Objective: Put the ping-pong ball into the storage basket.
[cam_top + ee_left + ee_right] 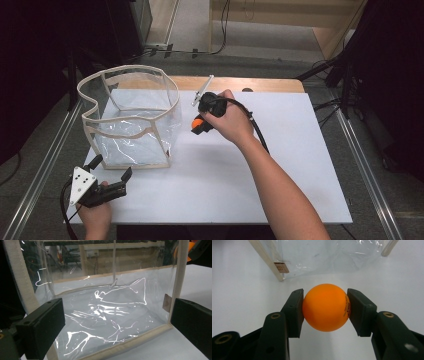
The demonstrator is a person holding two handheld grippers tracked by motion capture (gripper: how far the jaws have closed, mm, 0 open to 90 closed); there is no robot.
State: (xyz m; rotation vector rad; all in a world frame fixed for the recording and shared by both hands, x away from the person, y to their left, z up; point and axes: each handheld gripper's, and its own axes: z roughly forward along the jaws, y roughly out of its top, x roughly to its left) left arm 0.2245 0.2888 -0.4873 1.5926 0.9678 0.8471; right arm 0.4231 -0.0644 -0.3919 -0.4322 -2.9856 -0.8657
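An orange ball [325, 307] sits pinched between the two black jaws of my right gripper [325, 308], which is shut on it. In the high view this gripper [199, 125] hovers over the white board just right of a clear plastic bag [131, 117] with cream fabric edging, and the ball [197, 122] shows at its tip. My left gripper [111, 167] rests near the board's front left corner, open, its jaws pointing at the bag's front edge. From the left gripper view the bag [105, 307] stands upright and open-topped straight ahead, with nothing between the jaws.
A white board [280, 165] covers a wooden table [270, 84]. Metal rails [365, 165] run along both sides. A thin metal rod [202, 90] sticks up behind the right hand. A small brown tag [281, 267] hangs on the bag's corner seam.
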